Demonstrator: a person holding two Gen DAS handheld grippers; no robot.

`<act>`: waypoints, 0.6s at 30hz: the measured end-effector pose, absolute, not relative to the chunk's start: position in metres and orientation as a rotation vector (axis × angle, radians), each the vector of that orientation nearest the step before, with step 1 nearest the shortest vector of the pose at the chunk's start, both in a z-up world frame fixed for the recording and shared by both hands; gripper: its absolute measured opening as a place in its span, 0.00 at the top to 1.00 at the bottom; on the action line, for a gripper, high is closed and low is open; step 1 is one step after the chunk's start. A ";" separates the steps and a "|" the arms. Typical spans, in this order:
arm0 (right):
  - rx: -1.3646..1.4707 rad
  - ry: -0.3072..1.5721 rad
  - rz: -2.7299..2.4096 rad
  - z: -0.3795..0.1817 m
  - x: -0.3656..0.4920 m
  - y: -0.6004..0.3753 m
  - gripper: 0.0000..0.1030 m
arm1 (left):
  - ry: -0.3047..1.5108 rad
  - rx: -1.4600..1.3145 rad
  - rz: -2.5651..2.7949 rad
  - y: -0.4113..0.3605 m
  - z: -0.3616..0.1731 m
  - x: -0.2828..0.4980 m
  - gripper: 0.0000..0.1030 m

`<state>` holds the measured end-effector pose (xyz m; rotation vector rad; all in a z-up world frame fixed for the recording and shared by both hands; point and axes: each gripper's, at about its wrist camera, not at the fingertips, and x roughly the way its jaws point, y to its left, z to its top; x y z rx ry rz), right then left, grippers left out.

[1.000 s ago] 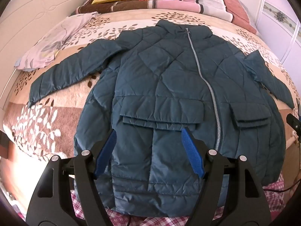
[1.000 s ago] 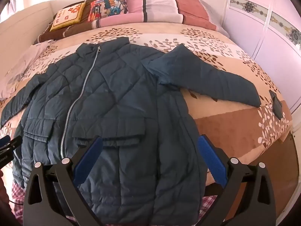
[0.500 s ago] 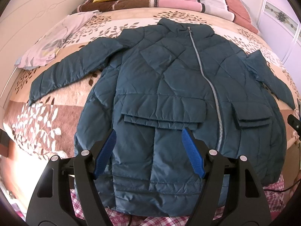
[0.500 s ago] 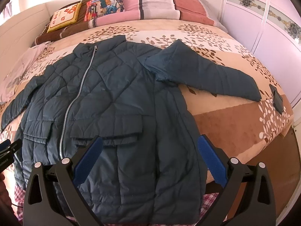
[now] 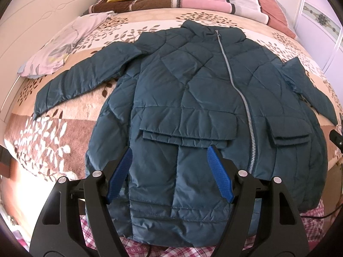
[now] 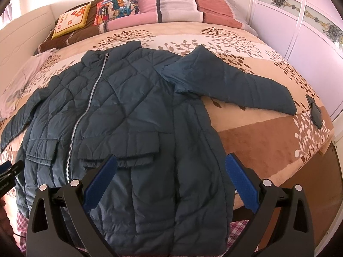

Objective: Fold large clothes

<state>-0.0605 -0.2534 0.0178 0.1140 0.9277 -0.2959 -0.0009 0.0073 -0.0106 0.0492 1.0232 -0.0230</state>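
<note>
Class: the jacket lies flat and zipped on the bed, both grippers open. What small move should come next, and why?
Probably reach the right gripper toward the right sleeve: the jacket lies spread flat with both sleeves out, so folding likely starts by bringing a sleeve across.

Your teal quilted jacket [image 5: 193, 98], spread flat and front side up

You have it zipped shut, collar toward the pillows and hem at the near edge of the bed, hanging slightly over. Both sleeves angle outward and down from the shoulders, lying on the cover. Two flap pockets sit either side of the silver zipper [image 6: 85, 111].
</note>
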 end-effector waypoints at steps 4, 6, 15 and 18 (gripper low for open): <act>0.113 0.928 -0.294 0.018 -0.060 -0.255 0.06 | 1.023 0.050 -0.023 0.008 -0.011 -0.001 0.30; 0.114 0.929 -0.294 0.018 -0.060 -0.254 0.06 | 1.024 0.050 -0.023 0.007 -0.011 -0.001 0.30; 0.114 0.929 -0.292 0.018 -0.060 -0.255 0.06 | 1.026 0.047 -0.022 0.009 -0.012 -0.001 0.30; 0.113 0.927 -0.293 0.018 -0.060 -0.254 0.06 | 1.027 0.048 -0.022 0.009 -0.012 -0.001 0.30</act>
